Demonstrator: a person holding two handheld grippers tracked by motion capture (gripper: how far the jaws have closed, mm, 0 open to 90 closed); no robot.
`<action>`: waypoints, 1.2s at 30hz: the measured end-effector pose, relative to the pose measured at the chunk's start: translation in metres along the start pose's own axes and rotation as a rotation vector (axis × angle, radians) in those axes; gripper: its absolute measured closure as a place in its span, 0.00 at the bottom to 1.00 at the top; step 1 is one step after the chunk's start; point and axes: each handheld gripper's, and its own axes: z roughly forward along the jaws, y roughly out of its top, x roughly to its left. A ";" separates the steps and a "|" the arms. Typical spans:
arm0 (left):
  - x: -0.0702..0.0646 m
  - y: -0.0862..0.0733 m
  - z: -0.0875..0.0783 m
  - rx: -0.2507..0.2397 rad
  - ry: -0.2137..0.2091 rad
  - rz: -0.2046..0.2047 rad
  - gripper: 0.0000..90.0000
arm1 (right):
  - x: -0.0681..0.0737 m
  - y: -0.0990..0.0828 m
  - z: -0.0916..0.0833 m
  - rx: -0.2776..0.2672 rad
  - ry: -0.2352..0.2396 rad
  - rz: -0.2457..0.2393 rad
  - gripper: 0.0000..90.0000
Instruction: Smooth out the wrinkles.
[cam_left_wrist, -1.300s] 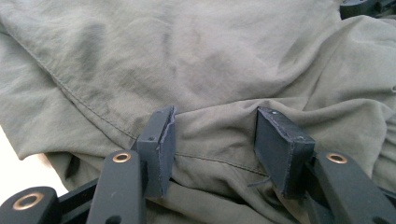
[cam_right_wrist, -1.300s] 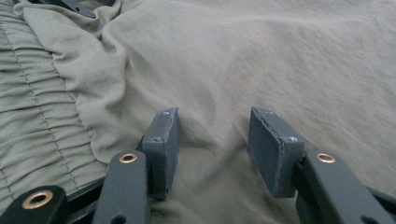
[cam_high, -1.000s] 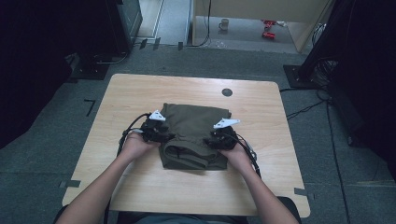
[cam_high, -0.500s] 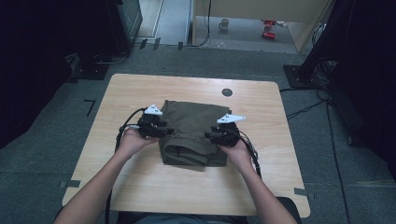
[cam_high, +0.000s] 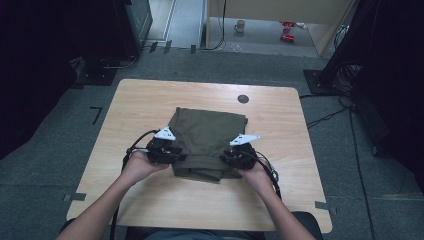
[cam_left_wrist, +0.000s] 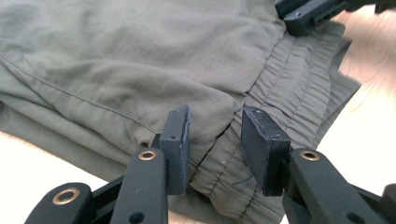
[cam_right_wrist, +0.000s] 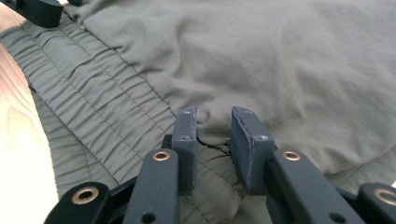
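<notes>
So far the olive-green shorts (cam_high: 207, 137) lie folded into a compact, roughly rectangular stack at the centre of the high view, on the wooden worktop (cam_high: 150, 100), with the gathered elastic waistband at the lower edge of the stack, nearest the person. The legs look already doubled over the body of the garment, so I judge the early folds done and one more fold, or a lift to move the stack, now under way.

The left hand-held gripper (cam_high: 175, 154) sits at the lower left corner of the stack and the right hand-held gripper (cam_high: 227, 157) at the lower right corner, each at the waistband end. In the left gripper view the left hand-held gripper (cam_left_wrist: 215, 140) has a raised hump of fabric and waistband between its pads; its jaws have just been closing, and the cloth seems to fill the gap between them, so I take it as clamped on the shorts (cam_left_wrist: 140, 56). In the right gripper view the right hand-held gripper (cam_right_wrist: 214, 140) likewise pinches a ridge of cloth of the shorts (cam_right_wrist: 289, 60), its jaws having just been closing too.

What is left, as I read it: carry the gripped near edge up and over toward the top of the frame, lay it flat, and release both corners
</notes>
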 end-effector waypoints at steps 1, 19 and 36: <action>0.000 0.000 0.000 0.000 0.000 0.000 0.70 | 0.001 -0.001 0.001 0.001 -0.002 -0.001 0.78; 0.006 -0.002 -0.007 -0.082 0.004 -0.035 0.58 | -0.008 0.000 -0.002 -0.052 0.035 0.044 0.68; 0.024 -0.002 -0.025 -0.109 0.059 -0.066 0.43 | -0.021 0.004 -0.009 -0.095 0.032 0.070 0.45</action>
